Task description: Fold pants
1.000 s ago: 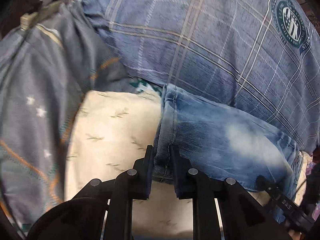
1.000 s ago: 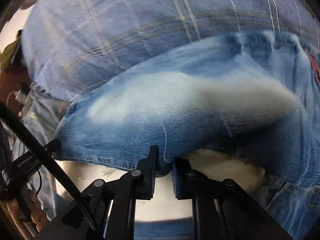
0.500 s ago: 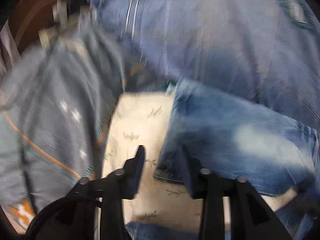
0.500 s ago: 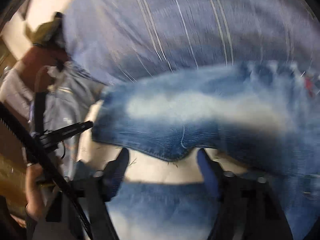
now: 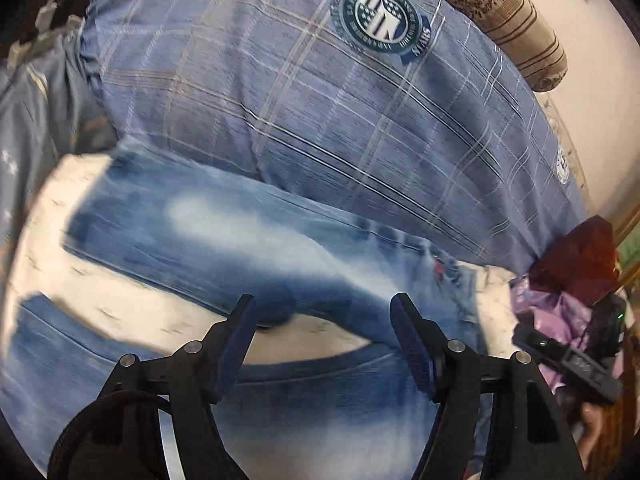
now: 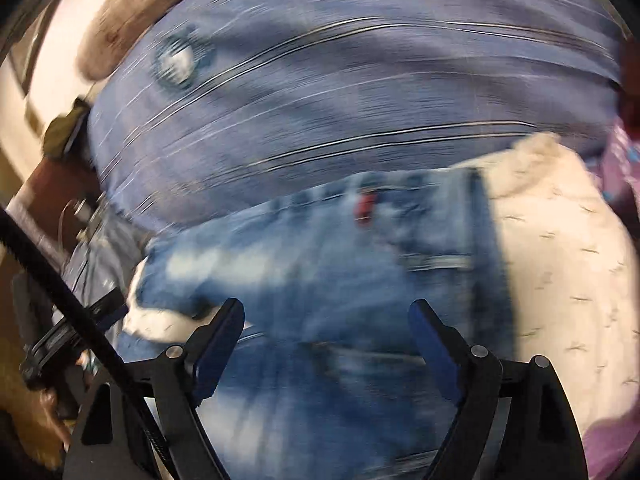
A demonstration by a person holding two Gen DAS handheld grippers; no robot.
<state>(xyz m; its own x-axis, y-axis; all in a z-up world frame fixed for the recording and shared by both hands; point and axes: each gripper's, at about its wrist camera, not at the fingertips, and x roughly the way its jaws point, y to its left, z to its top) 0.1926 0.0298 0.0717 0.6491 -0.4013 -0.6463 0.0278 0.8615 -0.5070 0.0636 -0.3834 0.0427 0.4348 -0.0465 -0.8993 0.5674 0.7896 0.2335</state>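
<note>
Now both spread grippers' fingers (image 5: 412,344) empty above jeans (image 5: 224,236).

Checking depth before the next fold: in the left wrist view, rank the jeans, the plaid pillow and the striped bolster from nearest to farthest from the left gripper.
1. Jeans: nearest, lying right at the open left gripper.
2. Plaid pillow: behind the jeans, across the middle.
3. Striped bolster: farthest, upper right, beyond the pillow.
</note>
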